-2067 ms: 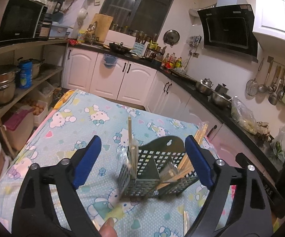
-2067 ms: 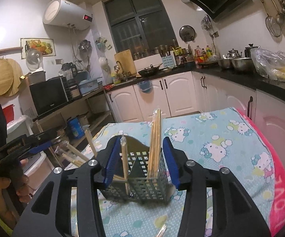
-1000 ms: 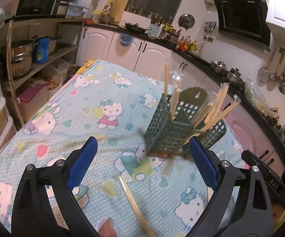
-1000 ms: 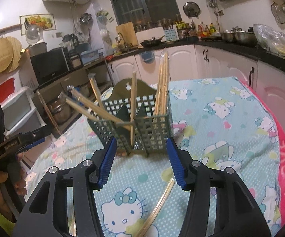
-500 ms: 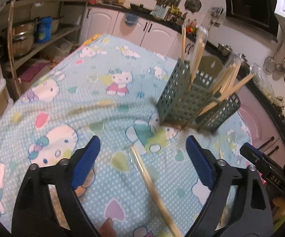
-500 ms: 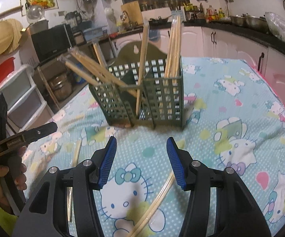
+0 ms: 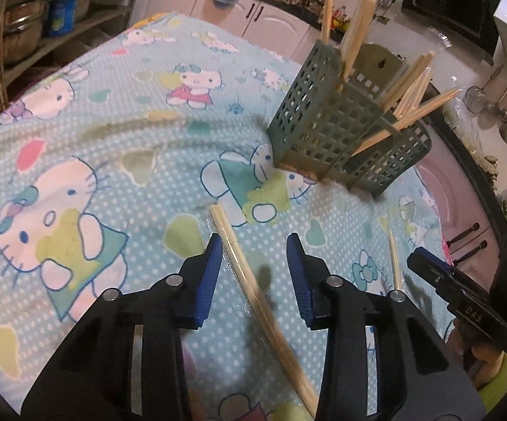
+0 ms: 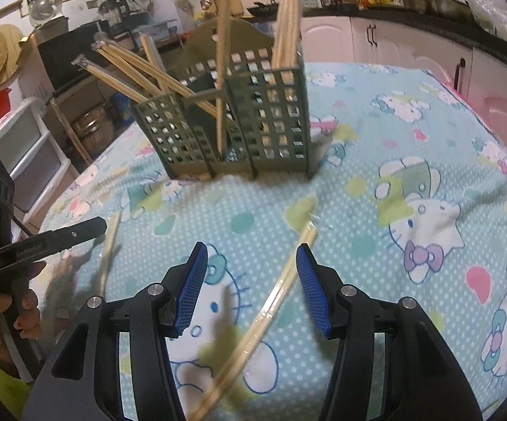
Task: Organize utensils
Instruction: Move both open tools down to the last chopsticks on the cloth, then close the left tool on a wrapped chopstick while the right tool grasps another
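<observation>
Slippage is the main risk at the left gripper (image 7: 254, 245): its blue-padded jaws have just been closing around a plastic-wrapped pair of pale wooden chopsticks (image 7: 253, 280) lying on the cartoon-cat printed tablecloth (image 7: 78, 175), yet a gap shows on both sides, so nothing is pinched. The smooth wrapper and the soft, rumpled cloth could let the pair roll or skid sideways, or the pads could bunch fabric into the grip.

At the right gripper (image 8: 248, 251), jaws stand half spread over a second wrapped chopstick pair (image 8: 274, 291) that crosses them at a slant; a slanted pinch could swing it loose.

Beyond both, toward the far edge, the green perforated plastic utensil caddy (image 8: 239, 122) holds leaning chopsticks in 3 compartments and looks easy to tip during insertion.
</observation>
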{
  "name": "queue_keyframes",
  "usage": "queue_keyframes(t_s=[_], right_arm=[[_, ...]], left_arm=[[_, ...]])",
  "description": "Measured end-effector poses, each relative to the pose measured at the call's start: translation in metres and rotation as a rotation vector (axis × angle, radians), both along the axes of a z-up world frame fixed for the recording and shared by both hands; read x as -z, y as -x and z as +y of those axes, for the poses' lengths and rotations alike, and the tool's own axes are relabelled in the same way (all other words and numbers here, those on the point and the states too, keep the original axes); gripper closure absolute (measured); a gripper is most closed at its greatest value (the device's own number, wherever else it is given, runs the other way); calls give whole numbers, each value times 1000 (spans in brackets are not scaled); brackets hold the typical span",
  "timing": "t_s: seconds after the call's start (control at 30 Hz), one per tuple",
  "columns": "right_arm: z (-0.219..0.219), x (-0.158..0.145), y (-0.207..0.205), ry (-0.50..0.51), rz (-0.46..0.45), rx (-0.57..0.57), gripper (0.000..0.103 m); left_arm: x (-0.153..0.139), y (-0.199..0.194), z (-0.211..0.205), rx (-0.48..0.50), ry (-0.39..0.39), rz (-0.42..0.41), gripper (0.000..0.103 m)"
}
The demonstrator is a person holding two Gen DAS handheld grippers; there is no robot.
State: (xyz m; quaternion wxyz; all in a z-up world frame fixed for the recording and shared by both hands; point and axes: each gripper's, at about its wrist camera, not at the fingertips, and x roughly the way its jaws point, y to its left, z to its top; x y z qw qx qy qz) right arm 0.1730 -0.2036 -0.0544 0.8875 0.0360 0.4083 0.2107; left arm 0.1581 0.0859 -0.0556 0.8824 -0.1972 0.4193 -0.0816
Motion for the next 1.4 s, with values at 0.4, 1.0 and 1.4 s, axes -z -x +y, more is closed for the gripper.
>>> queue_keyframes(t_s=[0.4,1.0,1.4], right_arm=[[-1,23,-26,47,95,14,53],[8,21,-72,139,111,30,93],[-18,-8,-49,-3,59,35,96]], left_arm=[[15,-26,6,-29,2,55,73],[14,-60,-6,-45,-120,73,79],[-10,-50,-7,-25,-76,9,102]])
